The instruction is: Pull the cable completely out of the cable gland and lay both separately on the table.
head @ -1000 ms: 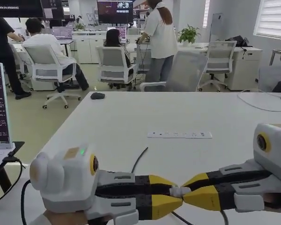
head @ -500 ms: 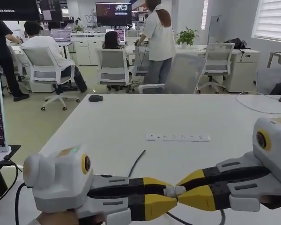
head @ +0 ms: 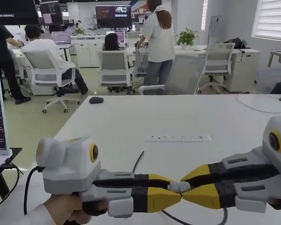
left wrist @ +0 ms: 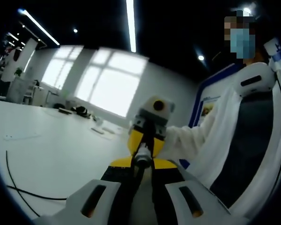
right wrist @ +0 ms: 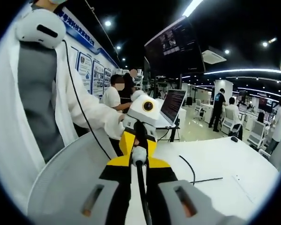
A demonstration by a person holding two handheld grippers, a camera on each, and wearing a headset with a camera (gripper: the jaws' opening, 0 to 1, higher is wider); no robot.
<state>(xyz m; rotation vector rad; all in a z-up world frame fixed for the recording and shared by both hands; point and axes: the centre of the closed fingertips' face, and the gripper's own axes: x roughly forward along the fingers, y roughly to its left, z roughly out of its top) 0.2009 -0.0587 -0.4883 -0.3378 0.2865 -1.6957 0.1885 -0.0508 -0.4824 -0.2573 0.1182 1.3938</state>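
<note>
A small white cable gland [head: 179, 186] is held above the white surface [head: 187, 117], between two grippers that meet tip to tip. The left gripper [head: 172, 190] has its fingers clenched on the gland. The right gripper [head: 189, 188] has its fingers clenched on the thin black cable [right wrist: 141, 187], which runs back between them from the gland.

The small white cable gland [head: 180, 187] is lying level, pinched at the tips of the left gripper [head: 174, 189]. The thin black cable [right wrist: 140, 187] is running back between the closed jaws of the right gripper [head: 186, 188].
</note>
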